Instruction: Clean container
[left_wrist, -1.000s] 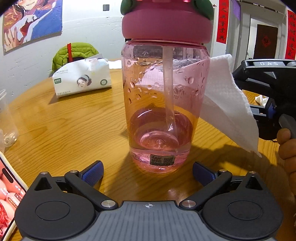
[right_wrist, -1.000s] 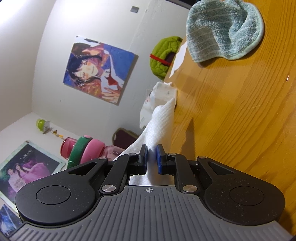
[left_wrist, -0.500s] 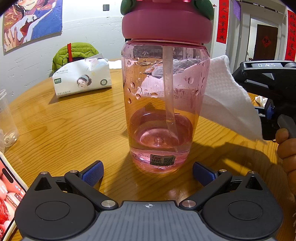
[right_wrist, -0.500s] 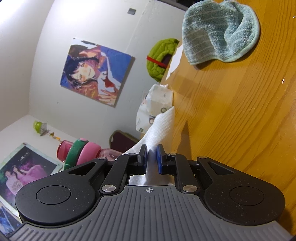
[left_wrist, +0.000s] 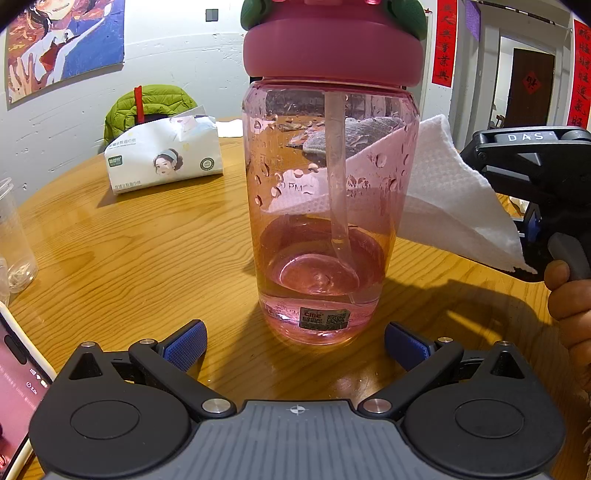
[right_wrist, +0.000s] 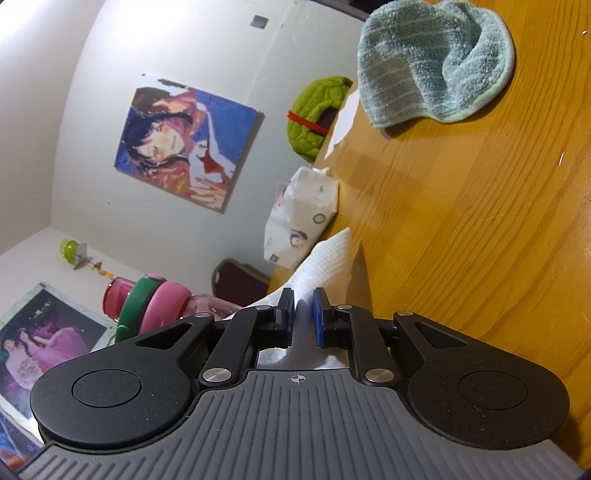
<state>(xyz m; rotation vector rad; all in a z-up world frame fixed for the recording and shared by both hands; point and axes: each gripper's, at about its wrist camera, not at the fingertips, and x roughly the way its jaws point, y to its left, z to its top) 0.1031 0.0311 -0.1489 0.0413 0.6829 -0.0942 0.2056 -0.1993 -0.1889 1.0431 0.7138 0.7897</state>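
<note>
A pink translucent water bottle (left_wrist: 328, 206) stands upright on the round wooden table (left_wrist: 147, 258), directly ahead of the left gripper (left_wrist: 295, 345), with its pink screw lid (left_wrist: 332, 48) on and a clear straw (left_wrist: 338, 184) running down inside to the base. Water droplets cling to the upper wall of the bottle, and a small printed label sits low on its front. The left gripper's fingers are spread wide, one blue pad (left_wrist: 184, 345) on each side of the bottle's base, near it but touching nothing. The right gripper (right_wrist: 303, 317) is turned on its side and pinches a white paper towel (right_wrist: 325, 262) between its nearly closed blue pads; in the left wrist view the same towel (left_wrist: 454, 199) fans out from that gripper and lies against the bottle's far right side, seen partly through the pink plastic. A hand (left_wrist: 569, 295) grips the right tool's handle at the frame's right edge. Farther back on the table lie a pack of tissues (left_wrist: 164, 158) and a crumpled pale blue-green cloth (right_wrist: 436, 62). A green quilted jacket (left_wrist: 147, 107) hangs beyond the table's far edge, a clear plastic jar (left_wrist: 14, 236) stands at the left, and a phone (left_wrist: 18, 384) with a lit screen shows in the lower left corner.
</note>
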